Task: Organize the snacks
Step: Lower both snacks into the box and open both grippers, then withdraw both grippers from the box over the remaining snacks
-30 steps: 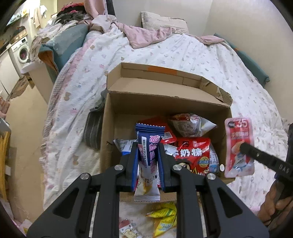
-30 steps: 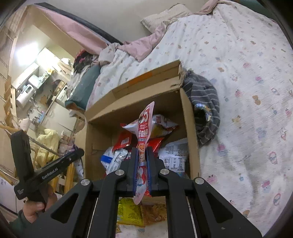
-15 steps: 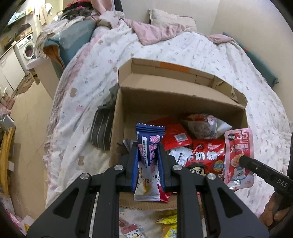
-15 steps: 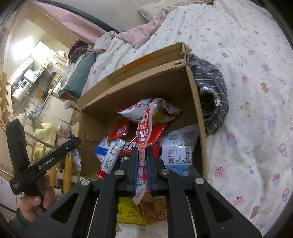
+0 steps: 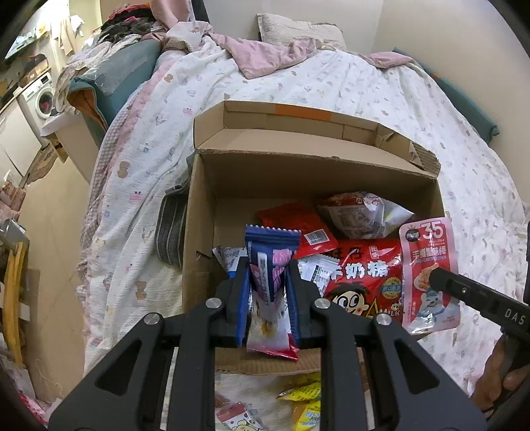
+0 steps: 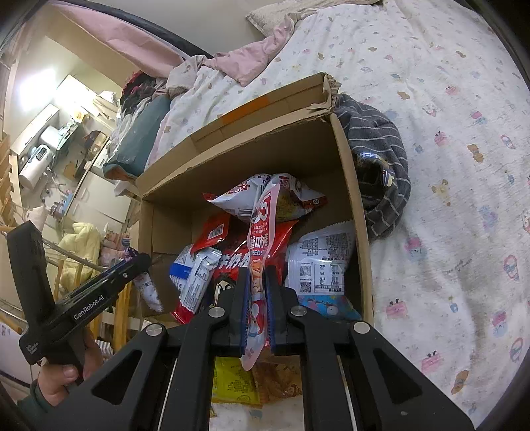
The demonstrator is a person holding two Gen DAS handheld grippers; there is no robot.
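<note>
An open cardboard box (image 5: 202, 212) (image 6: 351, 185) lies on the bed and holds several snack packs, among them a big red milk-candy bag (image 5: 361, 278) (image 6: 232, 262). My left gripper (image 5: 267, 275) is shut on a blue and pink snack bar (image 5: 268, 262), held upright over the box's near left part; it also shows at the left of the right wrist view (image 6: 132, 265). My right gripper (image 6: 257, 281) is shut on a pink crab-stick pouch (image 6: 261, 232), which hangs over the box's right edge in the left wrist view (image 5: 427, 275).
A grey striped cloth (image 6: 381, 165) (image 5: 170, 225) lies against the box's outer wall. Yellow snack packs (image 5: 304, 398) (image 6: 232, 381) lie on the bed in front of the box. Bedding and a pillow (image 5: 298, 30) fill the far end. The floor (image 5: 49, 215) drops off left of the bed.
Both grippers have moved forward and closer to the box, each still holding its pack. The box interior now fills more of both views.
</note>
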